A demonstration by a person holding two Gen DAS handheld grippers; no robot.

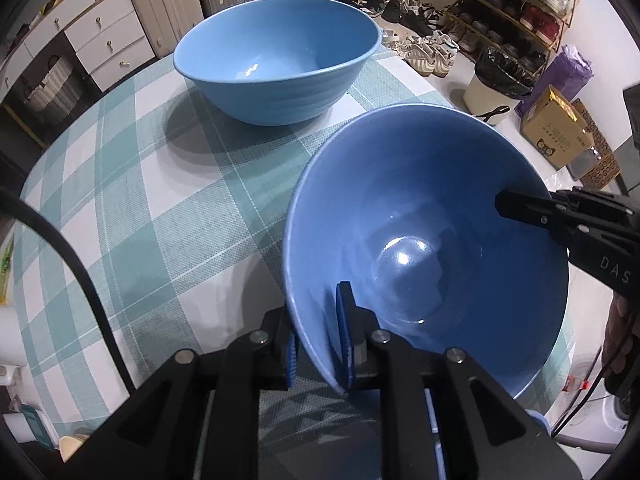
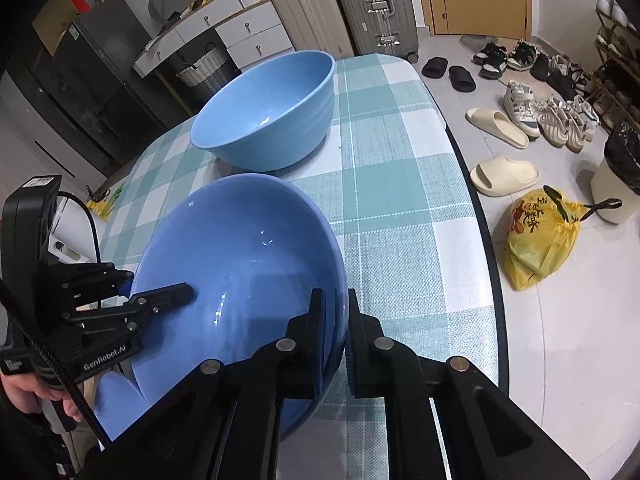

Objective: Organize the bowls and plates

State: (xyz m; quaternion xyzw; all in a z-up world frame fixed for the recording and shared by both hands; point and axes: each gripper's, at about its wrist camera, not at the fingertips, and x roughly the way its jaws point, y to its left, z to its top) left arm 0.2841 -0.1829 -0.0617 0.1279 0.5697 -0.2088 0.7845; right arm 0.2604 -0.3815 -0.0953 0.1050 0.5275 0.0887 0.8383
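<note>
The left gripper (image 1: 320,336) pinches the near rim of the near bowl (image 1: 424,240), one finger inside the wall and one outside. The right gripper (image 2: 334,336) clamps the opposite rim of that bowl (image 2: 240,264) the same way. Held between the two, the bowl tilts above the checked tablecloth (image 1: 160,208), close to the table's edge. Farther along the table, well apart, a second bowl (image 1: 276,56) stands upright and empty. Beyond the table, shoes (image 2: 556,120) and slippers lie on the floor.
</note>
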